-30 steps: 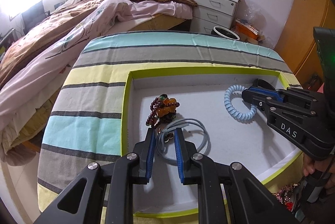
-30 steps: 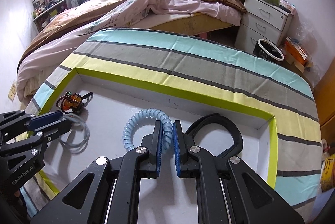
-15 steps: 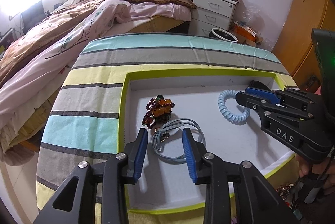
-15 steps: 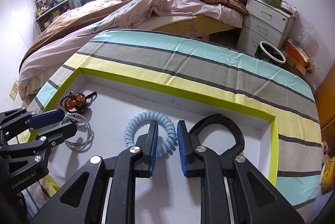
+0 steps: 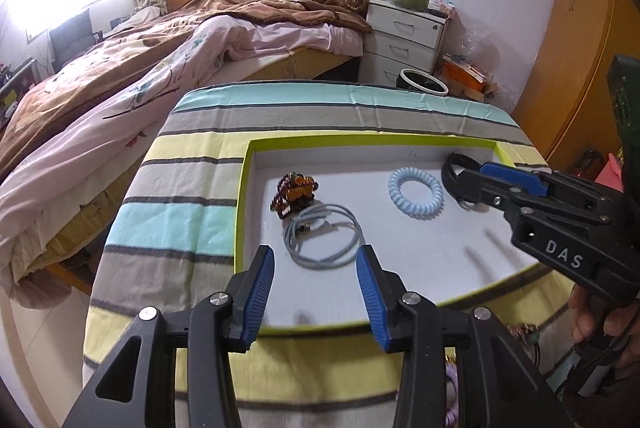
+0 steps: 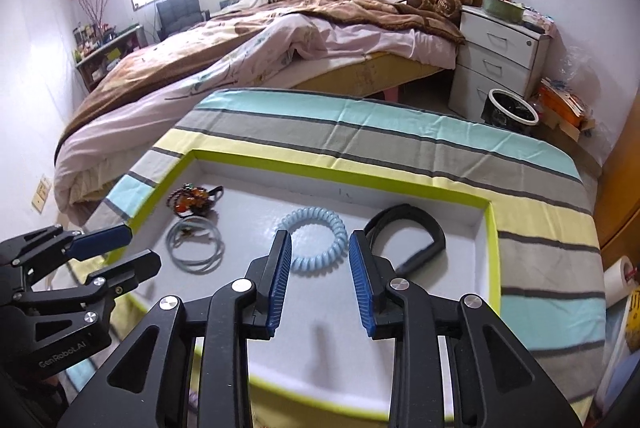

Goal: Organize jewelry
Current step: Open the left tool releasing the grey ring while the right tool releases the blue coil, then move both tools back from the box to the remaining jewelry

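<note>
Four jewelry pieces lie in a green-rimmed tray (image 5: 242,204) on the striped counter. Left tool (image 5: 316,288), opening and empty, has the grey cord loop (image 5: 324,236) at twelve o'clock; right tool (image 6: 320,284), opening and empty, faces the blue coil bracelet (image 6: 314,238).

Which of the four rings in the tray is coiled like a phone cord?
The pale blue spiral band, lying mid-tray. The grey loops are smooth cord, the black band is flat, and the amber bracelet is beaded.
</note>
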The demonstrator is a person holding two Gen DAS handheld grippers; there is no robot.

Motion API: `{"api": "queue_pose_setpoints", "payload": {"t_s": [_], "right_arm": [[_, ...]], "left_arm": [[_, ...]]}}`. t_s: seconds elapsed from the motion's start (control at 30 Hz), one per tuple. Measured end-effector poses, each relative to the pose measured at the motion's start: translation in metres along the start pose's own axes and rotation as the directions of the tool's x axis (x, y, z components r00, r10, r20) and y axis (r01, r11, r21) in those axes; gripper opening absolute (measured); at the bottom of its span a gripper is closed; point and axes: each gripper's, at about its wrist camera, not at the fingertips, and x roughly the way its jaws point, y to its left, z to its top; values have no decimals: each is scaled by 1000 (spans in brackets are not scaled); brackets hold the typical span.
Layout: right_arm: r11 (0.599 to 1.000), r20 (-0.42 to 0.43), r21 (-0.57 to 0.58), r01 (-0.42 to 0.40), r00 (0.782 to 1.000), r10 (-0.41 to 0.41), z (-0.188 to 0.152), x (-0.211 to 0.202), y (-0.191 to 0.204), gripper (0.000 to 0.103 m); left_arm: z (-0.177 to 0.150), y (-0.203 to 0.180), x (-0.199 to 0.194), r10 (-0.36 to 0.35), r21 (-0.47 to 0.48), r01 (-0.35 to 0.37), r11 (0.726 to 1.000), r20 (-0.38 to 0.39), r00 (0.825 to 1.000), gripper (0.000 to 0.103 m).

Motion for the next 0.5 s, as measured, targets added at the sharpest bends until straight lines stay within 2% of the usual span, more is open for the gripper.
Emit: {"api": "queue_pose_setpoints", "payload": {"t_s": [0.5], "right_arm": [[999,56,33,36,998,-38,-48,-55,6,31]], "left_arm": [[-38,-9,-54,80,6,-80,997,83,993,43]]}}
